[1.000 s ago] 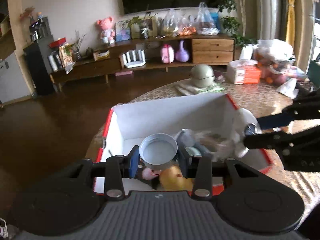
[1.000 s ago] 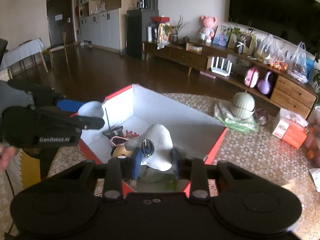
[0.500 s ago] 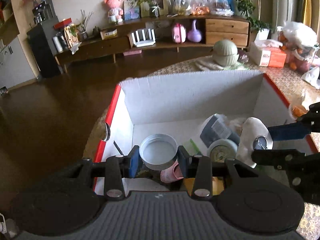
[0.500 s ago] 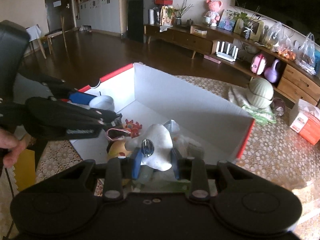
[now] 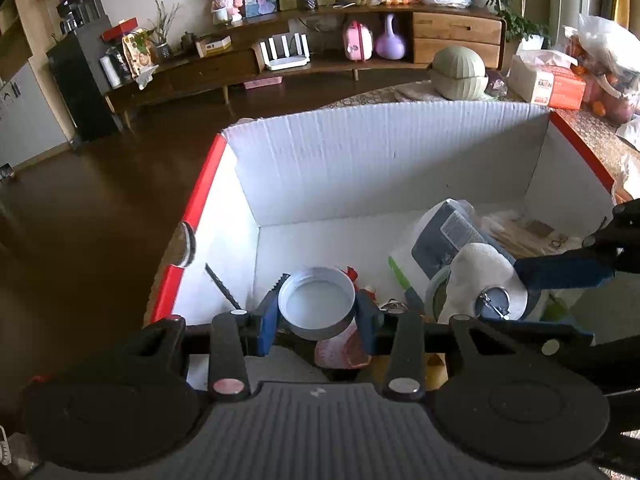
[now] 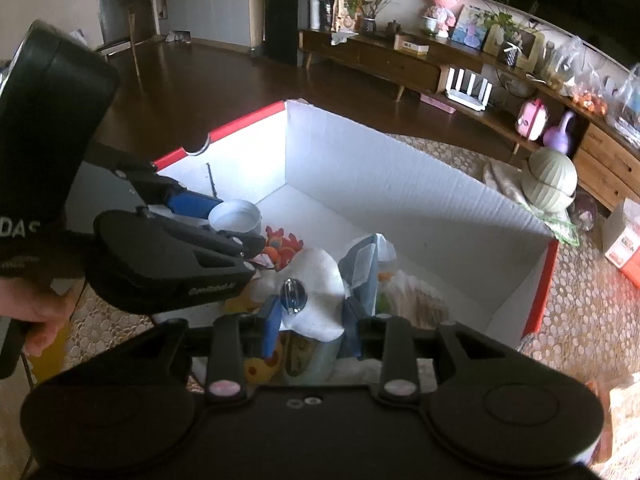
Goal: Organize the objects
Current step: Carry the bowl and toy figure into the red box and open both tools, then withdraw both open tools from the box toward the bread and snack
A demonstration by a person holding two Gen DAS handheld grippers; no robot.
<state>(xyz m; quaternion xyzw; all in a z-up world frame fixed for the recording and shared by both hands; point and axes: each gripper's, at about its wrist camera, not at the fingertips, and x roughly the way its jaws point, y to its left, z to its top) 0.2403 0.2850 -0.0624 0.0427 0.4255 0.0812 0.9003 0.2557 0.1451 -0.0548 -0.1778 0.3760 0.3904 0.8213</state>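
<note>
A white cardboard box with red edges (image 5: 384, 168) (image 6: 400, 196) stands open on the table. My left gripper (image 5: 317, 312) is shut on a round white lid (image 5: 316, 306) (image 6: 235, 216), held over the box's near left part. My right gripper (image 6: 308, 314) is shut on a white cloth piece with a metal snap (image 6: 316, 280) (image 5: 480, 284), over the box's right half. Under them lie a grey-blue packet (image 5: 448, 240), an orange toy (image 6: 282, 246), a pink item (image 5: 340, 350) and other small things.
A person's hand (image 6: 36, 320) grips the left tool's handle. A green round pot (image 5: 460, 68) and an orange-white tissue box (image 5: 552, 84) sit on the lace tablecloth (image 6: 580, 312) behind the box. A low wooden sideboard (image 5: 320, 52) lines the far wall.
Both grippers have moved forward and down into the box with their loads, so its inside now fills the views. The lid and the cloth remain held.
</note>
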